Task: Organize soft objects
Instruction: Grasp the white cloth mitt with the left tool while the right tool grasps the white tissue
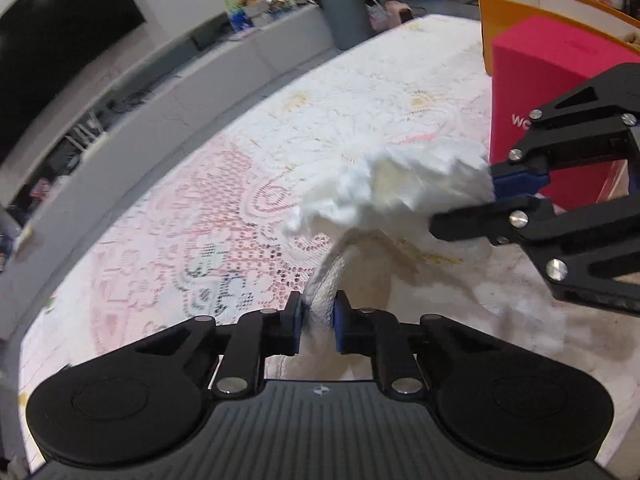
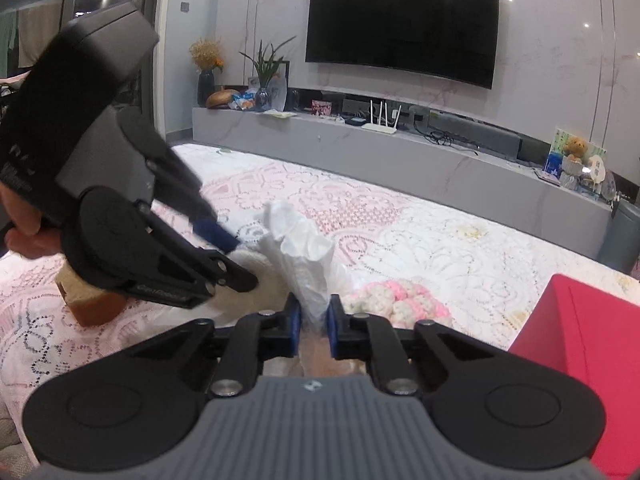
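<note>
My left claw [image 1: 317,322] and right claw [image 2: 313,316] each pinch one end of the white cloth [image 1: 392,188] held above the table [image 1: 200,200]: light, limp, best gripped at bunched edges

- A pale marble-look wall [image 2: 248,20] carries a large black television [image 2: 402,26], switched off, with ceiling lights reflected in it.
- Below the television runs a long grey console [image 2: 400,156].
- At the console's left end stand a dark vase of dried flowers [image 2: 206,66] and a green plant [image 2: 266,66].
- A white router [image 2: 380,120] sits near the console's middle.
- A small teddy bear [image 2: 575,148] sits at the console's right end.
- A grey bin [image 1: 345,14] stands beyond the far edge of the lace-covered surface [image 1: 224,184].
</note>
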The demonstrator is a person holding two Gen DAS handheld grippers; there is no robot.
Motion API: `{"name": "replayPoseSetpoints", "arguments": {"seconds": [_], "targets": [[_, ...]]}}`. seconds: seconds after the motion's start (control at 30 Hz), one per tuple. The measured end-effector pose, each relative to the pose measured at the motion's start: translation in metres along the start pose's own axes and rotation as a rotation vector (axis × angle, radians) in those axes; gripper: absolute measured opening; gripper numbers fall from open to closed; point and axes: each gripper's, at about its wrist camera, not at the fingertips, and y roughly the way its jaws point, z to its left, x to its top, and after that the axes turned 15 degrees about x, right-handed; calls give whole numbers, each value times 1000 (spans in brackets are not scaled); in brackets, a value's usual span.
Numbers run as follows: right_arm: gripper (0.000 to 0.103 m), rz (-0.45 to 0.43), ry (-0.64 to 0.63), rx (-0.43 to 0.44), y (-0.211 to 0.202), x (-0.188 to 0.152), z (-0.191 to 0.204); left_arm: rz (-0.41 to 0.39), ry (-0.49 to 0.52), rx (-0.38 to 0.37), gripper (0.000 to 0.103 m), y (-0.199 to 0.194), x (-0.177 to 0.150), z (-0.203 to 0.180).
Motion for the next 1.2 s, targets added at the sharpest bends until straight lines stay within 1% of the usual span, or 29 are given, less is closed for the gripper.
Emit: {"name": "replayPoseSetpoints", "arguments": {"seconds": [0.03, 0.1, 0.13, 0.27, 0.37, 0.43, 0.53, 0.6, 0.67, 0.7, 0.73, 0.77, 0.83, 0.9, 1.0, 1.03, 1.1, 1.13, 1.2], "targets": [[8, -7, 0, 1, -4, 1, 0, -7, -12, 11, 14, -8, -1, 0], [8, -22, 3, 5, -12, 4, 2, 15, -41, 49, 13, -24, -1, -1], [8, -31, 4, 9, -16, 6, 5, 33, -68, 71, 13, -31, -1, -1], [7, -61, -8, 31, -37, 15, 20, 81, -215, 105, 12, -62, -5, 2], [7, -70, -11, 46, -56, 18, 32, 133, -289, 155, 12, -81, -9, -1], [7, -84, -13, 51, -75, 16, 40, 167, -356, 157, 12, -92, -14, 1], [7, -97, -1, 52, -104, 9, 49, 196, -463, 158, 12, -109, -24, 5], [7, -99, 10, 46, -124, 1, 54, 186, -543, 137, 12, -121, -31, 8], [7, -91, 36, 43, -140, -7, 54, 178, -617, 76, 12, -130, -35, 7], [7, -84, 57, 48, -146, -12, 53, 172, -642, 45, 12, -134, -37, 5], [7, -74, 80, 50, -151, -17, 50, 174, -650, 34, 12, -135, -39, 2], [7, -62, 99, 46, -154, -23, 48, 183, -641, 39, 12, -134, -40, -4], [7, -20, 136, 31, -152, -35, 42, 200, -623, 17, 12, -130, -41, -15], [7, 9, 191, 38, -146, -46, 35, 213, -618, -15, 12, -122, -43, -26], [7, 40, 241, 44, -133, -57, 28, 240, -635, -29, 12, -109, -49, -38], [7, 48, 267, 52, -129, -60, 25, 254, -648, -33, 13, -105, -52, -39], [8, 55, 288, 53, -121, -64, 22, 280, -689, -76, 18, -95, -58, -41], [8, 61, 287, 48, -117, -66, 22, 278, -713, -101, 23, -93, -59, -40], [9, 76, 293, 54, -110, -69, 22, 275, -740, -132, 28, -92, -59, -43]]}}
